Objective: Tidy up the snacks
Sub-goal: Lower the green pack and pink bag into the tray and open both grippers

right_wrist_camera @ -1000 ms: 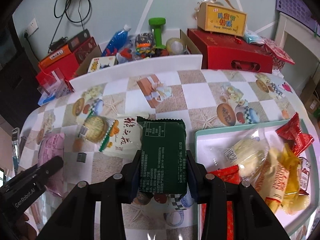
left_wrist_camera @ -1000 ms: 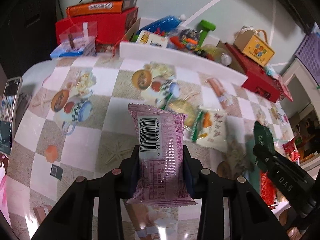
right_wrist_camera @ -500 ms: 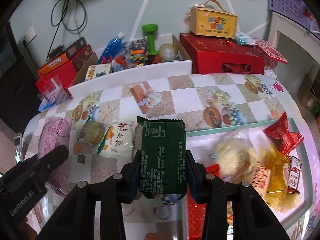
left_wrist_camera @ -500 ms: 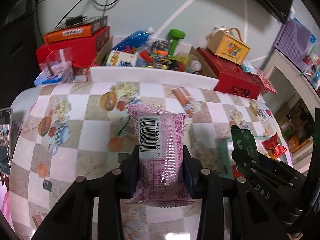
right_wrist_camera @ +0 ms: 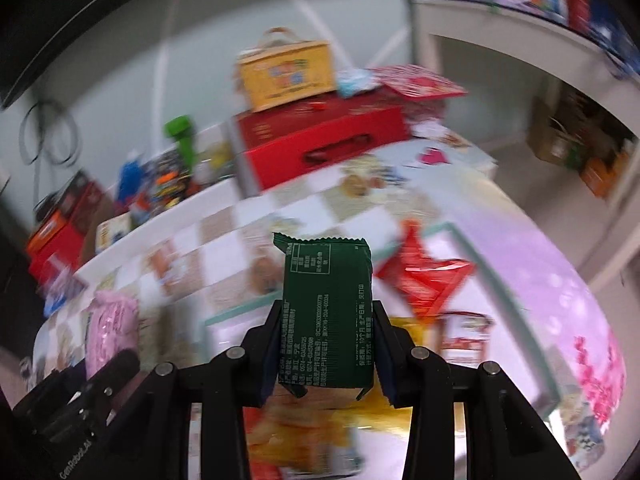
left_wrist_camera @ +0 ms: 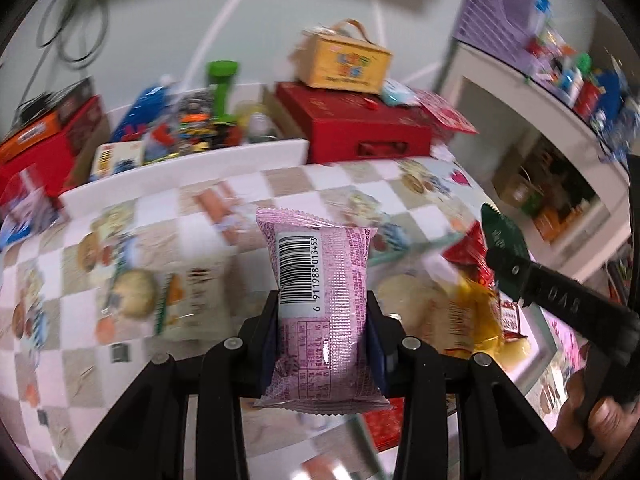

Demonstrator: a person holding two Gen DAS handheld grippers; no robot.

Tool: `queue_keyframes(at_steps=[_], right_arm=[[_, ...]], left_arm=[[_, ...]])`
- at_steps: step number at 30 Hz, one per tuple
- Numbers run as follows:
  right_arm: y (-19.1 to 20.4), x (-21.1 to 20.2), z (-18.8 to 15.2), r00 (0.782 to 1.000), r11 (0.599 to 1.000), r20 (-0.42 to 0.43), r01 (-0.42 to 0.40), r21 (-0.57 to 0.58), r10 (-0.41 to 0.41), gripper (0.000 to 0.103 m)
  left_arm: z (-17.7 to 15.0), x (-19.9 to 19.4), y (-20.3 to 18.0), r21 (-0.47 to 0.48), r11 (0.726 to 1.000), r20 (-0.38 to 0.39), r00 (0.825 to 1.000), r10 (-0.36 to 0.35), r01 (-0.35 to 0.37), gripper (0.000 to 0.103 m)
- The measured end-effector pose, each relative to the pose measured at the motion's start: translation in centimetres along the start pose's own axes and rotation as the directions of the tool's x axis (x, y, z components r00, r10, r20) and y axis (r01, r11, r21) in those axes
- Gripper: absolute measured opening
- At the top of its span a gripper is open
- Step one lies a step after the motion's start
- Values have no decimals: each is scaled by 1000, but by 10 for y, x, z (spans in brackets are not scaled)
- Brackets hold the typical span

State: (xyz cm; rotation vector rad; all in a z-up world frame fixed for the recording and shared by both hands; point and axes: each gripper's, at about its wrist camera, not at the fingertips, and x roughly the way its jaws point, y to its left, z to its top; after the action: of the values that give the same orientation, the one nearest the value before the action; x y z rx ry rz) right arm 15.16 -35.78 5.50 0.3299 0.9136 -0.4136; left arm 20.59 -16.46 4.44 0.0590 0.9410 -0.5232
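My left gripper is shut on a pink snack packet with a barcode, held upright above the checkered table. My right gripper is shut on a dark green snack packet, hanging over the white tray with a mint rim. In the left wrist view the right gripper with the green packet shows at the right, a hand below it. The tray holds a red packet and yellow packets. The pink packet also appears at the left of the right wrist view.
A white-and-orange snack bag lies on the table left of the tray. Behind the table stand a red box with a yellow carry box on top, an open carton of items with a green dumbbell, and a white shelf unit at right.
Both grippers have swept to the right with their packets and risen a little. The right one now hangs over the tray; the view is blurred by motion.
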Motion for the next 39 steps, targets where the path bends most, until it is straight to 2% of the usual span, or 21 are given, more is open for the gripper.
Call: queue_keyframes(at_steps=[4, 8, 13, 17, 25, 29, 32, 33, 34, 39], right_arm=[[-36, 10, 2, 999, 997, -35, 32, 74, -30, 43], [-48, 23, -3, 997, 995, -75, 39, 94, -32, 43], [-45, 36, -8, 994, 996, -111, 15, 86, -5, 43], [-39, 44, -10, 992, 997, -126, -6, 71, 15, 43], [-29, 49, -12, 989, 998, -142, -31, 46, 37, 43], [-27, 50, -13, 989, 999, -144, -31, 39, 37, 44], [-27, 49, -12, 988, 999, -147, -35, 38, 40, 46], [-27, 49, -12, 988, 999, -148, -38, 39, 43, 52], [-27, 48, -12, 988, 998, -146, -40, 41, 46, 56], [-25, 40, -8, 991, 999, -126, -35, 36, 39, 56]], left_arm=[[1, 22, -20, 23, 999, -42, 998, -36, 37, 39], [-4, 44, -31, 37, 999, -87, 996, -35, 39, 39], [-14, 69, -31, -2, 999, -133, 990, -43, 43, 39], [-16, 76, -30, -16, 998, -139, 989, -58, 57, 39], [-18, 87, -44, 2, 996, -159, 984, -84, 85, 40], [-19, 85, -44, 4, 998, -157, 985, -68, 69, 41], [-18, 82, -43, 1, 998, -159, 985, -63, 64, 50], [-19, 80, -43, 1, 998, -155, 986, -62, 63, 58], [-19, 77, -43, 3, 998, -150, 987, -63, 64, 60], [-15, 65, -42, 6, 997, -129, 989, -70, 71, 60]])
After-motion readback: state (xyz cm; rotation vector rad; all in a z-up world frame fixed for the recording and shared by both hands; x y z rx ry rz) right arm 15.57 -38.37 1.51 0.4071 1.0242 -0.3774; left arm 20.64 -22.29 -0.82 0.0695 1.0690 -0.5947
